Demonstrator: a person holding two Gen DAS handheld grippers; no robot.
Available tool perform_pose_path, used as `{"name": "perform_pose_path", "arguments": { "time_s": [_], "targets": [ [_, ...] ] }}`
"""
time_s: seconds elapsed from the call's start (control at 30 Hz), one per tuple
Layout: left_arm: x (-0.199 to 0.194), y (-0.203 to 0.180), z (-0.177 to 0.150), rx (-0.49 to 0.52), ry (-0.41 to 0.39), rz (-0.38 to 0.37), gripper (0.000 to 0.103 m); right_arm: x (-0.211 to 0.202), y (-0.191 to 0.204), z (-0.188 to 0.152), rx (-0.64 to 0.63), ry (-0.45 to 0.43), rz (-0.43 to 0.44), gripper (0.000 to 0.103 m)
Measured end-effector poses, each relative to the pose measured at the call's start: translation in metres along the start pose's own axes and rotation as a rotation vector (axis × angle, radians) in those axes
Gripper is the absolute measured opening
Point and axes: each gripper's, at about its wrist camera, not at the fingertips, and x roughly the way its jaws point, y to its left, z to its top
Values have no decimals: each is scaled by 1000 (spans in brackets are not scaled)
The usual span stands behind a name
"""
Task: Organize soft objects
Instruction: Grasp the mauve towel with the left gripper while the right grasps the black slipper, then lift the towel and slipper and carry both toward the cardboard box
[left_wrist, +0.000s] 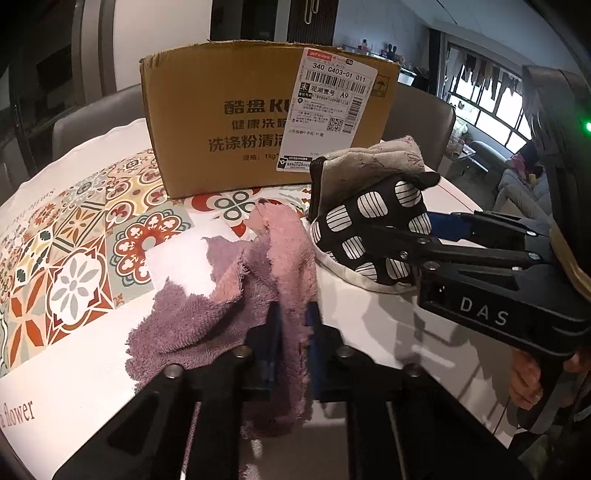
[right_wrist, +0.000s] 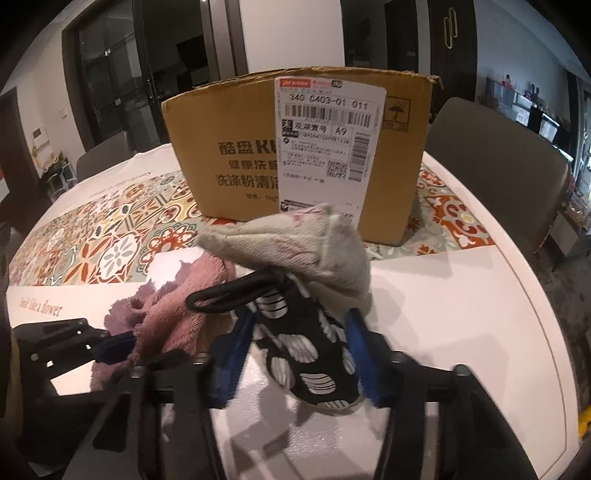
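We're pinching the towel (left_wrist: 236, 314) in the left gripper (left_wrist: 291, 354), jaws nearly shut; right gripper (right_wrist: 295, 354) jaws are clamping the mitt (right_wrist: 306, 350). Both are sitting on the bench (right_wrist: 443, 314); box (right_wrist: 229, 155) at 12 o'clock, nothing visibly sorted yet.

White round bench (right_wrist: 461, 295) with patterned tile mat (left_wrist: 74, 236), grey chairs (right_wrist: 495, 155) behind it, dark glass doors (right_wrist: 110, 74) far left of the tool, daylight windows (left_wrist: 491, 107) and sofa (left_wrist: 517, 184) far right, white walls.
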Motion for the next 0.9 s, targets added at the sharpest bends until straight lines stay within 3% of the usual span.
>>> {"name": "perform_pose_path", "arguments": {
  "time_s": [0.13,0.23,0.5,0.9],
  "targets": [
    [-9,1,0,-12,-33,-3,10,-4,4,-3,-12,-5,-9,29],
    [-19,2,2,-23,-69,-6,9,-8,5,-5,-10,-9,-6,25],
    [-55,0,3,-27,-156,-7,9,-30,19,-12,-2,-28,42,22],
    [-90,-1,-10,-47,-185,-14,9,-64,37,-16,-5,-68,60,22]
  ]
}}
